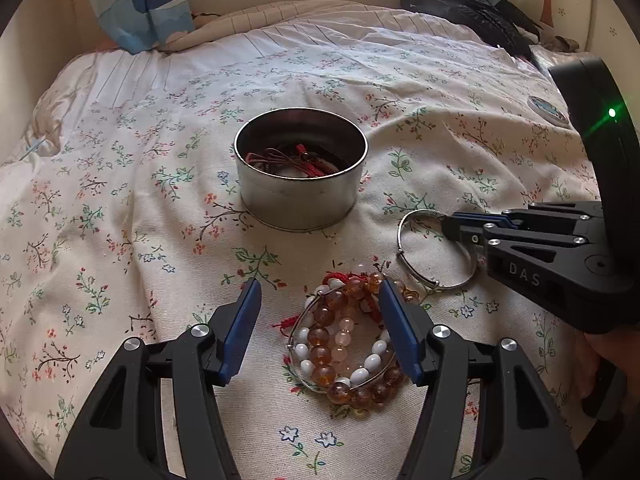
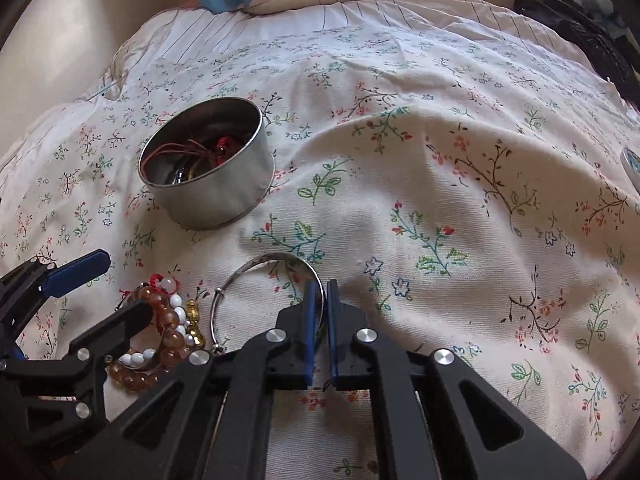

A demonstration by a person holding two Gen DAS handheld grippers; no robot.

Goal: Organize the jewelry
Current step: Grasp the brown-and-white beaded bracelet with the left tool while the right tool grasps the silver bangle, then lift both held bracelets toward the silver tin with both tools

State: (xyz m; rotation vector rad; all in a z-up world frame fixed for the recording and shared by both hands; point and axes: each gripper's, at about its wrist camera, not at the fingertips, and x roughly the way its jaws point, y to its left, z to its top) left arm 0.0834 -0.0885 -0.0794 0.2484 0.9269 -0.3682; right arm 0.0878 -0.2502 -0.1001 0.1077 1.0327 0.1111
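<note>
A round metal tin [image 1: 300, 184] with cords and bracelets inside stands on the floral bedsheet; it also shows in the right wrist view [image 2: 212, 184]. A pile of amber, white and red bead bracelets [image 1: 344, 340] lies between the fingers of my open left gripper [image 1: 320, 300], which rests low over it. The pile also shows in the right wrist view [image 2: 160, 332]. My right gripper [image 2: 321, 292] is shut on the rim of a thin silver bangle [image 2: 248, 276], which lies on the sheet right of the pile. The bangle [image 1: 432, 276] and right gripper [image 1: 452, 224] also show in the left wrist view.
The floral sheet [image 1: 160, 160] is wrinkled and soft. A round lid-like disc [image 1: 548, 110] lies at the far right. Dark clothing [image 1: 472, 12] and a blue patterned pillow [image 1: 136, 4] sit at the bed's head, against the wall.
</note>
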